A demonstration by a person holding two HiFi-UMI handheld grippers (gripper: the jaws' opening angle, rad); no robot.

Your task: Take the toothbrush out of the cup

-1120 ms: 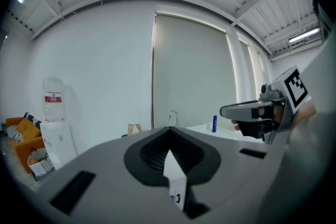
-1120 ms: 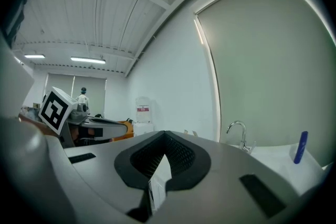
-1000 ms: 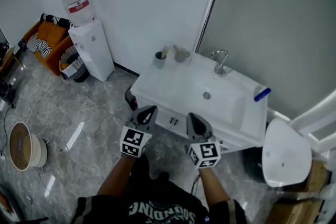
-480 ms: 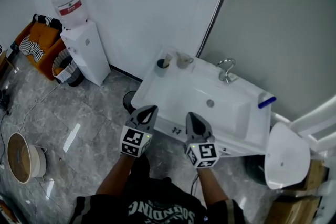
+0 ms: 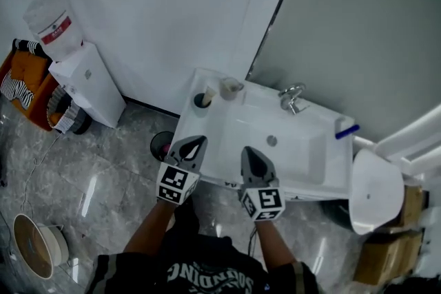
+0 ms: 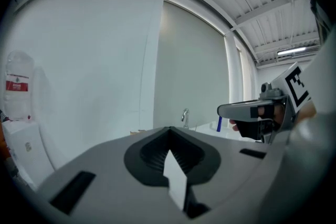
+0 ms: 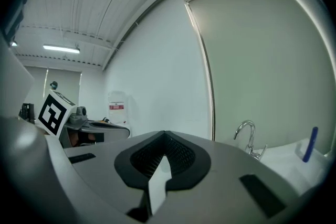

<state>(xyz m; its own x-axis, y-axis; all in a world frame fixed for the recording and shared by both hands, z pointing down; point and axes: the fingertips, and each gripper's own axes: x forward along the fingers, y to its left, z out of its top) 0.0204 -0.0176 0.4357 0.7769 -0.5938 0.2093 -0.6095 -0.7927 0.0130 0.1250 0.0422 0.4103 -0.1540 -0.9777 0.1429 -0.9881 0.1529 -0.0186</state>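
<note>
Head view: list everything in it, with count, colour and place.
washbasin: one, white, centre, against the wall
faucet: one, chrome, basin's back edge
dark cup: one, basin's back-left corner
toothbrush: one, pale, standing in the dark cup
clear cup: one, beside the dark cup
blue object: one, basin's right edge, too small to name
water dispenser: one, white, left of the basin
round tub: one, tan inside, floor bottom left
left gripper: one, grey, shut, empty
right gripper: one, grey, shut, empty

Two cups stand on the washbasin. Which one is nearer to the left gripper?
The dark cup at the back left corner; the pale cup stands to its right, farther off.
</note>
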